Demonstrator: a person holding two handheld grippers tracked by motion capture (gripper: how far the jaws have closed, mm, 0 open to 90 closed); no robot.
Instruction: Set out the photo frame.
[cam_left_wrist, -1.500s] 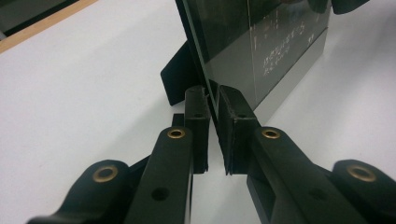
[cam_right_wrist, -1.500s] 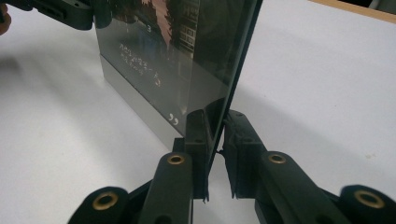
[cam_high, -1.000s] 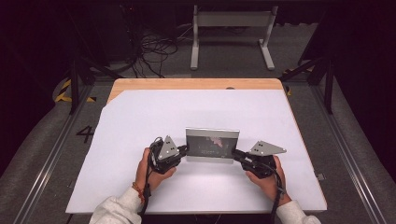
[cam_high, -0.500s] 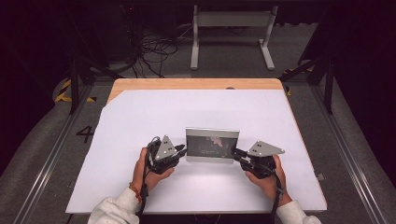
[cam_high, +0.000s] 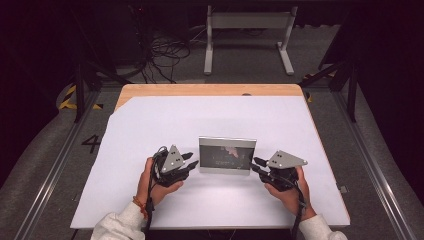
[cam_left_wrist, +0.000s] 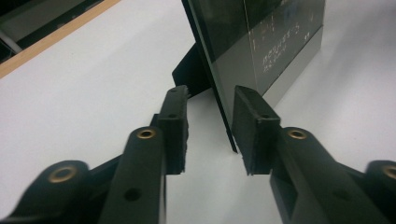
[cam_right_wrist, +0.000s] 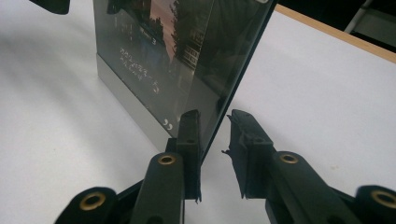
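Note:
A glass-fronted picture frame (cam_high: 227, 156) with a grey lower band stands upright on the white table (cam_high: 150, 125), propped by a black back stand (cam_left_wrist: 191, 70). My left gripper (cam_high: 191, 160) straddles the frame's left edge. Its jaws have just been opening, and the frame (cam_left_wrist: 261, 42) sits between the left gripper's (cam_left_wrist: 210, 105) pads with a gap on each side. My right gripper (cam_high: 255, 165) straddles the right edge, jaws also just opening. In the right gripper view the frame (cam_right_wrist: 159, 46) lies against one pad of the right gripper (cam_right_wrist: 212, 116) and clear of the other.
A wooden strip (cam_high: 210, 90) runs along the table's far edge. Behind it on the floor stand a grey metal stand (cam_high: 247, 30) and a tangle of cables (cam_high: 165, 55). Metal rails (cam_high: 370, 165) flank the table.
The jaws of both grippers stand a little wider at the frame's edges than before. Hands and frame have stayed in place.

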